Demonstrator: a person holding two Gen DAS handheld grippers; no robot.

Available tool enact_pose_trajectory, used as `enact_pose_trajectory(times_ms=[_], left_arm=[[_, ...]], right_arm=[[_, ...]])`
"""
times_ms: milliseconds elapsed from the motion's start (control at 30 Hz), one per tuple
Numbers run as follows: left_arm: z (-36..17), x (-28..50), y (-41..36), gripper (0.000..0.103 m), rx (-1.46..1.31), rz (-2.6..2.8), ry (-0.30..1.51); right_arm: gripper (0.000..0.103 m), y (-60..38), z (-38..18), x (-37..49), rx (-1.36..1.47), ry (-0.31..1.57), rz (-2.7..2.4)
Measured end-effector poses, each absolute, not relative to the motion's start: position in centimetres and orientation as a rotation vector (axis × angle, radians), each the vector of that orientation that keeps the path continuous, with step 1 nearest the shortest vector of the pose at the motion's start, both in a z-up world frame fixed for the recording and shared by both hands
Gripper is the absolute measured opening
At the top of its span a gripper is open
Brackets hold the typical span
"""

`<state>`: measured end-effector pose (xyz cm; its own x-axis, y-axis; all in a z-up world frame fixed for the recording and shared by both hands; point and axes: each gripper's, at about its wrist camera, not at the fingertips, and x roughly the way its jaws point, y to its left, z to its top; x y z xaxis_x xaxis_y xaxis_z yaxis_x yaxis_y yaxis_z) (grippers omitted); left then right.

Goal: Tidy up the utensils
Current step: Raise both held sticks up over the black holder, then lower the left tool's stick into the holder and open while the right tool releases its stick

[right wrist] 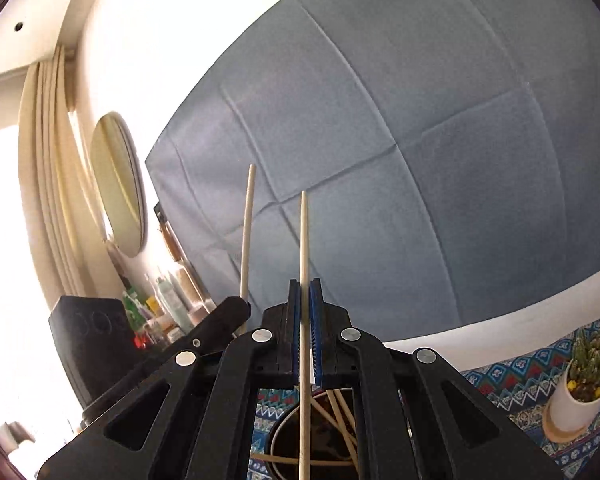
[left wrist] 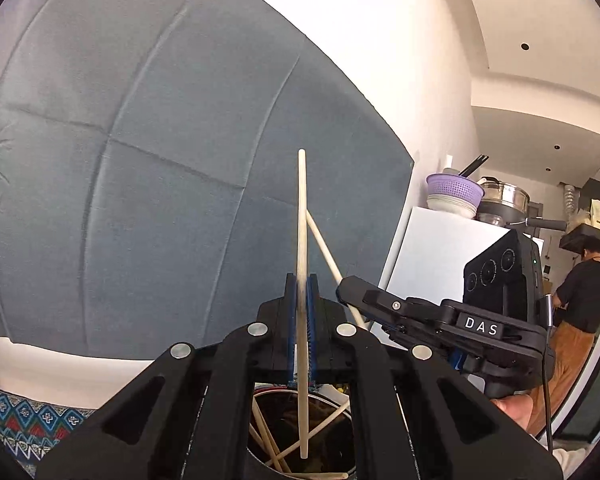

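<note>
In the left wrist view, the left gripper was clamped on a pale wooden chopstick, its blue pads pressed tight against the stick, which stood nearly upright. The stick's lower end hung over the open mouth of a dark round holder, where several more sticks lay crossed. Just to the right, the right gripper gripped a second chopstick that leaned toward the first one. A blue cloth filled the background, and a person stood far right. In the right wrist view, the right gripper pinched its chopstick between narrow jaws, upright above the holder on a patterned mat. The left gripper held its stick just beside. A potted cactus stood on the right.
</note>
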<state>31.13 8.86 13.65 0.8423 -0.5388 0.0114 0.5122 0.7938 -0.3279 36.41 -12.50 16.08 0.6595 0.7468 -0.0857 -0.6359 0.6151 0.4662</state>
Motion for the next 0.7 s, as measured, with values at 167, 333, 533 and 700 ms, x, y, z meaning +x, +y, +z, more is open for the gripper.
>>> enact_pose_trajectory(times_ms=[167, 333, 533, 700], left_arm=[[12.4, 32.0, 8.6, 0.005, -0.365, -0.556, 0.045], [11.1, 32.3, 8.1, 0.005, -0.361, -0.532, 0.05], [9.6, 32.1, 7.6, 0.005, -0.323, -0.532, 0.081], [9.2, 31.4, 7.4, 0.005, -0.26, -0.517, 0.119]], right_arm=[[0.005, -11.6, 14.8, 37.7, 0.456, 0.258, 0.755], [0.005, -11.3, 13.2, 38.1, 0.446, 0.231, 0.663], [0.005, -10.7, 12.0, 37.7, 0.363, 0.221, 0.65], [0.005, -10.7, 12.4, 35.6, 0.253, 0.229, 0.671]])
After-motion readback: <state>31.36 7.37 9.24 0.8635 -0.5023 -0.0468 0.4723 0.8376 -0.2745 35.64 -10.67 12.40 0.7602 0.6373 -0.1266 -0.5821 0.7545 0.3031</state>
